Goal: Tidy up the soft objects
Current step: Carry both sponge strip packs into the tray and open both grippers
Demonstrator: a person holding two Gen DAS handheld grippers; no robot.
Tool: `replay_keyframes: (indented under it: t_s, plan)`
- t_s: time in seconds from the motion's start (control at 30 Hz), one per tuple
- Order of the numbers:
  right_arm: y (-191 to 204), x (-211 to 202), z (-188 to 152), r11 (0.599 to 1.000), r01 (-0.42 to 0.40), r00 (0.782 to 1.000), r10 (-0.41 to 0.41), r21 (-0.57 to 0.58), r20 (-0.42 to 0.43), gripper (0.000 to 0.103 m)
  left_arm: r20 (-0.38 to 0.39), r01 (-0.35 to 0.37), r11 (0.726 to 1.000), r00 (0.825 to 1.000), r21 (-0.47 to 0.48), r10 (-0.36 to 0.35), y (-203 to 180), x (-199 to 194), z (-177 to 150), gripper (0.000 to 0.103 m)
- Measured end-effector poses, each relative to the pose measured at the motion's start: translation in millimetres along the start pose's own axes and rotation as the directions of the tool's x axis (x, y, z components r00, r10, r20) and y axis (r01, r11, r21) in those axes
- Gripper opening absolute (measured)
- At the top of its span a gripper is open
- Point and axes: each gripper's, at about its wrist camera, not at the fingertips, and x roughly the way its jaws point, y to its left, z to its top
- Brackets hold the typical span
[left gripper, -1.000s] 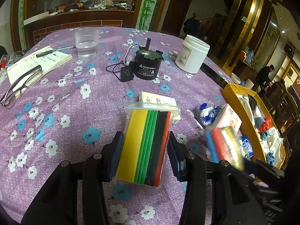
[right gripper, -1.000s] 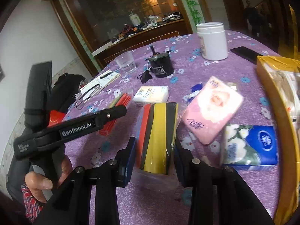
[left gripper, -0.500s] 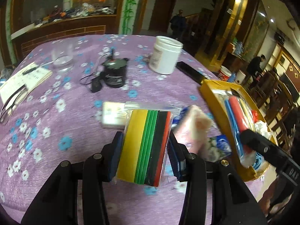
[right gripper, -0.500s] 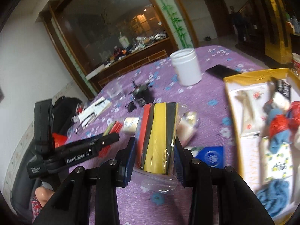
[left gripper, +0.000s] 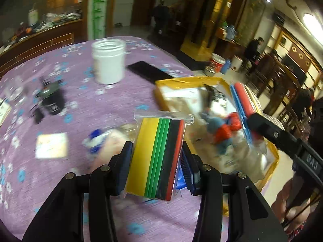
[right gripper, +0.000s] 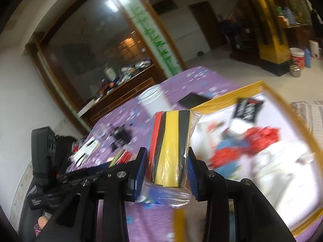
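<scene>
white jar, black phone beside yellow tray, purple tablecloth

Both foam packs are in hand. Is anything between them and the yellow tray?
Nothing visible blocks either foam pack. The yellow tray is open-topped, though toys and bags already fill much of it.

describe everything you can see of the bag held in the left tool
The bag of foam sheets is a clear zip-top plastic pouch holding flat sheets stacked on edge: yellow, green, black and red. Its sealed strip sticks up at the top. It stands roughly upright, leaning slightly, off the purple tablecloth, clamped at its sides between the blue pads of the left tool. The yellow box lies beyond it.
</scene>
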Motion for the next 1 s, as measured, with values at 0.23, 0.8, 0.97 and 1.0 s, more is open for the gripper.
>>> replay_keyframes:
  t_s: [0.23,0.8,0.97,1.0]
  plan:
    - [-52.5,-9.4,33.1,0.994,0.104,0.995,-0.104,0.034,-0.01,0.038,-0.052,0.04,0.997,0.998,0.061,-0.036,-52.6,38.2,27.8,0.044]
    - [-127.3,44.2,65.9,0.967,0.25,0.953,-0.238,0.047,-0.189,0.039,-0.155,-0.026,0.995,0.987,0.092,0.04,-95.1,120.1,67.7,0.044]
    - [-130.3,54.9,65.1,0.963,0.264,0.944,-0.25,0.042,-0.214,0.039,-0.147,-0.029,0.995,0.988,0.096,0.043,-100.1,121.8,69.8,0.044]
    - [-131.0,55.7,65.7,0.963,0.268,0.943,-0.253,0.042,-0.215,0.039,-0.147,-0.025,0.995,0.988,0.098,0.039,-101.0,122.2,70.3,0.044]
